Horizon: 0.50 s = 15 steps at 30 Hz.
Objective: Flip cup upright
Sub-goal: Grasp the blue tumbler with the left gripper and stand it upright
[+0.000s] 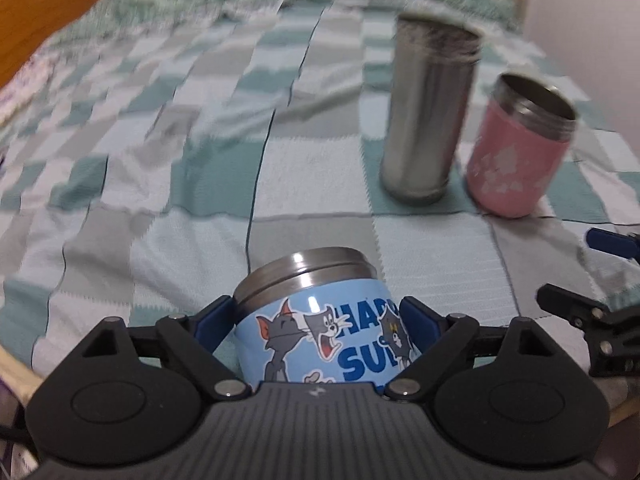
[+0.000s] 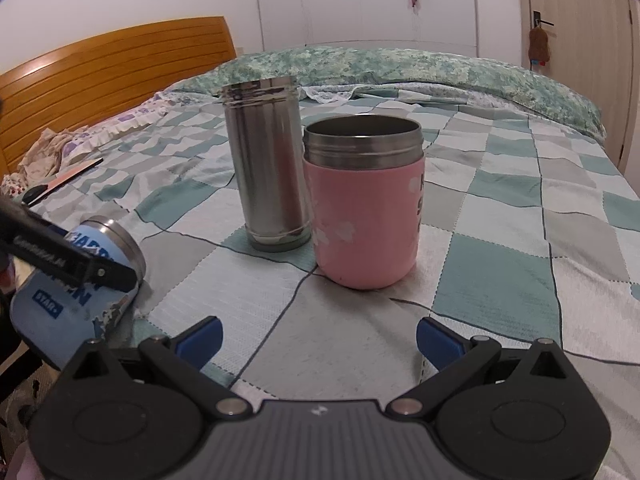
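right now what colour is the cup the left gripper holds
Light blue cup with cartoon cats, steel rim; clearest in the left wrist view.

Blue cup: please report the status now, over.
Left gripper shut on blue cup, cup tilted, not yet upright. Right gripper open, empty. Steel flask and pink cup upright, clear of it.

We see the flask (image 2: pixel 270 164) left of the jar (image 2: pixel 362 208) on the bed (image 2: pixel 520 240); the cup (image 2: pixel 76 280) lies far left.
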Each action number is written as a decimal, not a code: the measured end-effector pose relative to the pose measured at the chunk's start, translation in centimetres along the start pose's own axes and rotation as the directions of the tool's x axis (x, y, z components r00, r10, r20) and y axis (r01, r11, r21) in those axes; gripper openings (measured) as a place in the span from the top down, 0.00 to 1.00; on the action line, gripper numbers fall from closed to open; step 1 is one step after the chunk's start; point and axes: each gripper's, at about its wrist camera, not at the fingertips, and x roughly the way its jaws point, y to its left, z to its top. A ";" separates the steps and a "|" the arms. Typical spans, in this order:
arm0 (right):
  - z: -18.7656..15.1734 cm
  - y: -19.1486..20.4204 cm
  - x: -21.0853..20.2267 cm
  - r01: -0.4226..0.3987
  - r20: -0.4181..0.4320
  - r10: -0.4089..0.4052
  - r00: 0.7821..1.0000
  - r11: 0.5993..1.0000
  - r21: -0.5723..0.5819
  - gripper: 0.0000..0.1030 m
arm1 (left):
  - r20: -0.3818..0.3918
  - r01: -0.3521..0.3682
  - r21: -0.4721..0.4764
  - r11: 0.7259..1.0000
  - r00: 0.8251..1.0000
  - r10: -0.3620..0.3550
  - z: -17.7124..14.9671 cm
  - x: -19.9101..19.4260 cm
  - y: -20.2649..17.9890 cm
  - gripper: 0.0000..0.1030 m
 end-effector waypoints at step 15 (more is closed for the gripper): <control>-0.6 0.1 -1.5 0.037 0.127 -0.051 0.991 0.993 0.110 0.00 | 0.412 0.017 0.089 0.996 0.910 -0.052 0.6 -5.1 -0.1 0.18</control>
